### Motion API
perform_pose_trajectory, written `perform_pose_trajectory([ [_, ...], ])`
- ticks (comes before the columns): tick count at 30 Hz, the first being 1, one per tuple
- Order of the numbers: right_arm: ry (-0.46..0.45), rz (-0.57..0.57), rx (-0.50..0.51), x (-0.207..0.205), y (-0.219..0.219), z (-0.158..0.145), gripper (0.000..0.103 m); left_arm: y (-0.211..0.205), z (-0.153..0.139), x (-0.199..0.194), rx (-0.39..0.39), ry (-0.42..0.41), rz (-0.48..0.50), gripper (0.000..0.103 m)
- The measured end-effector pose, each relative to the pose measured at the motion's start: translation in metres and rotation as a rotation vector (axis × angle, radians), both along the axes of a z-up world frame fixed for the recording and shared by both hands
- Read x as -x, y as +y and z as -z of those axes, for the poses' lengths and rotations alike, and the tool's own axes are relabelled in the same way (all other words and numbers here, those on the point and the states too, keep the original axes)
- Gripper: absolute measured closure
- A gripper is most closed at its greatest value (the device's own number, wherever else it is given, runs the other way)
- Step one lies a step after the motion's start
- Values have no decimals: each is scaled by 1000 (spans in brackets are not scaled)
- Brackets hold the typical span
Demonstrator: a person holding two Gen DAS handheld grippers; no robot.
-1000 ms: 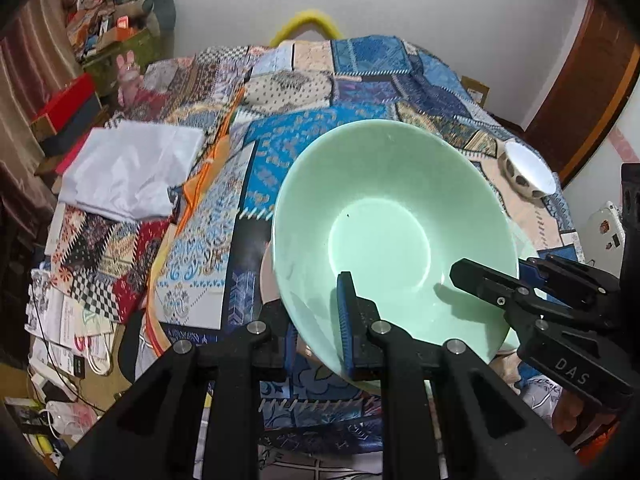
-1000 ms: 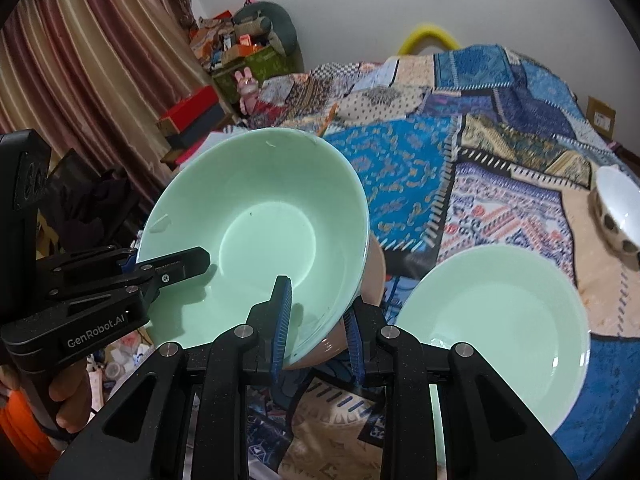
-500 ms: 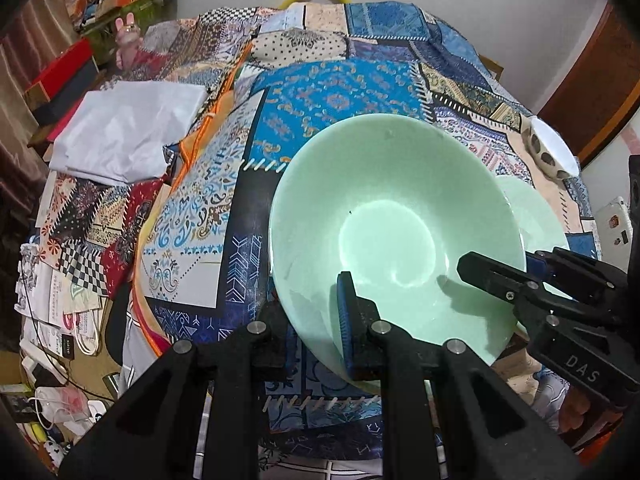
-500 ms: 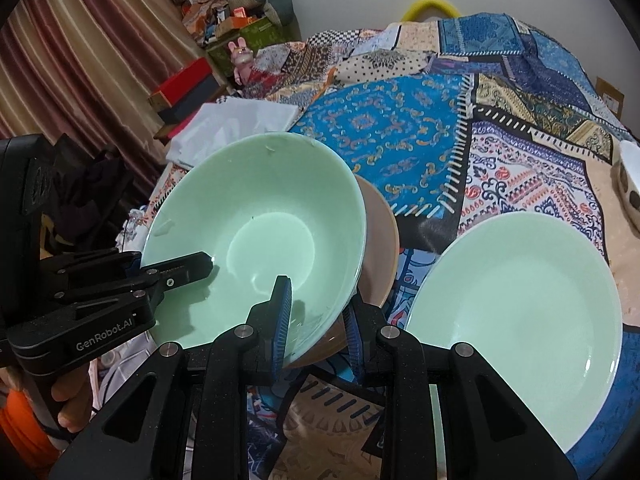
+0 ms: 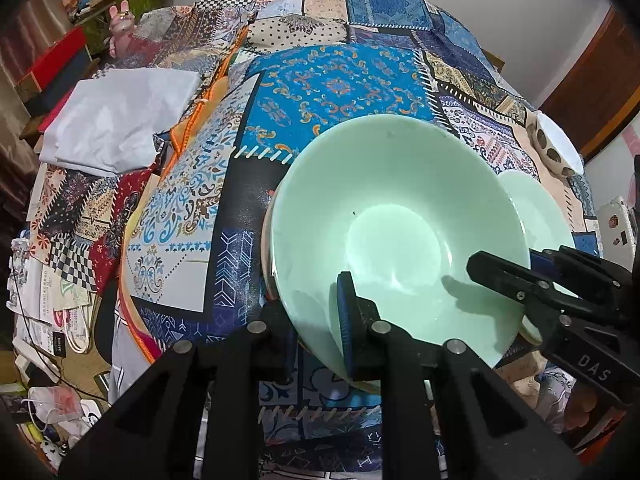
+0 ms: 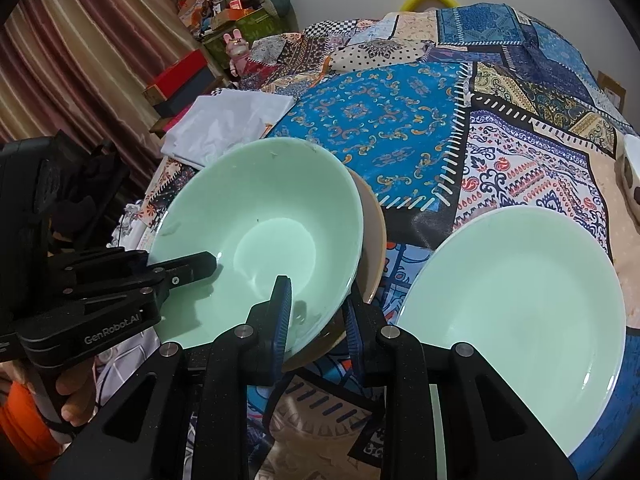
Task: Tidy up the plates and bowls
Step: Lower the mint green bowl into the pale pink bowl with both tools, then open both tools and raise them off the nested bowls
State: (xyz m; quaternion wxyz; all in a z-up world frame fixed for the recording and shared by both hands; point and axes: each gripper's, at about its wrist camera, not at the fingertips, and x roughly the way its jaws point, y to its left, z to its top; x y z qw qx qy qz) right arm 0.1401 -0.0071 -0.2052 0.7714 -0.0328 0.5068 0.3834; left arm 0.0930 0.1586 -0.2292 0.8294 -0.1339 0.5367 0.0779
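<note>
Since the earlier frames the pale green glazed bowl [image 5: 396, 236] has come down toward the patchwork cloth [image 5: 336, 84] and now sits low over a tan bowl [image 6: 372, 236] underneath it, tilted with its far rim higher. The left gripper [image 5: 320, 320] is pinching the bowl's near wall, one blue pad inside and one outside; the right gripper [image 6: 316, 312] is clamped the same way on the opposite side of the rim. Both claws point steeply down, and a hand [image 6: 76, 392] wraps the left handle at the lower left edge of the right wrist view. Just beside the pair lies a pale green flat plate [image 6: 516, 312], and a white spotted bowl [image 5: 556, 148] rests well apart near the cloth's far edge. The risk I see is the tilt: if either grip lets go before the green bowl seats squarely, it could slide off the tan one and knock the plate. Uneven release by the two hands would cause that.
</note>
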Motion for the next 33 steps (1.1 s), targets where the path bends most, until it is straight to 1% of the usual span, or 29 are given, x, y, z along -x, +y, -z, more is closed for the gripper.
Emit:
perform_pose_trajectory([
  [6, -19, 6, 8, 0, -6, -4, 78, -1, 6, -5, 4, 16, -1, 85],
  [9, -24, 9, 7, -1, -12, -4, 78, -1, 9, -8, -1, 27, -8, 83],
  [13, -20, 16, -6, 0, -16, -3, 78, -4, 6, -11, -31, 22, -5, 83],
  [18, -24, 19, -18, 0, -20, -8, 78, -12, 2, -13, -75, 40, 10, 82],
  [20, -31, 21, -17, -1, -24, -10, 78, -13, -1, -14, -78, 54, 10, 82],
  [23, -66, 32, -6, 0, -31, -17, 78, -12, -6, -14, -71, 68, -2, 81],
  [24, -73, 32, -7, 1, -34, -20, 77, -11, -7, -14, -72, 70, -3, 78],
  [25, -80, 34, -10, 1, -37, -22, 77, -11, -10, -14, -75, 70, -1, 72],
  [26, -89, 39, -13, 1, -41, -26, 76, -11, -15, -13, -84, 64, 0, 69],
  [27, -101, 46, -13, 1, -44, -29, 74, -12, -18, -12, -90, 55, -1, 62],
  [31, -152, 76, -18, 0, -61, -43, 69, -19, -45, -9, -132, -21, 12, 55],
  [32, -160, 86, -24, -1, -66, -47, 64, -23, -56, -8, -140, -48, 19, 54],
  [33, -172, 98, -31, -3, -72, -51, 59, -26, -63, -8, -147, -68, 21, 50],
])
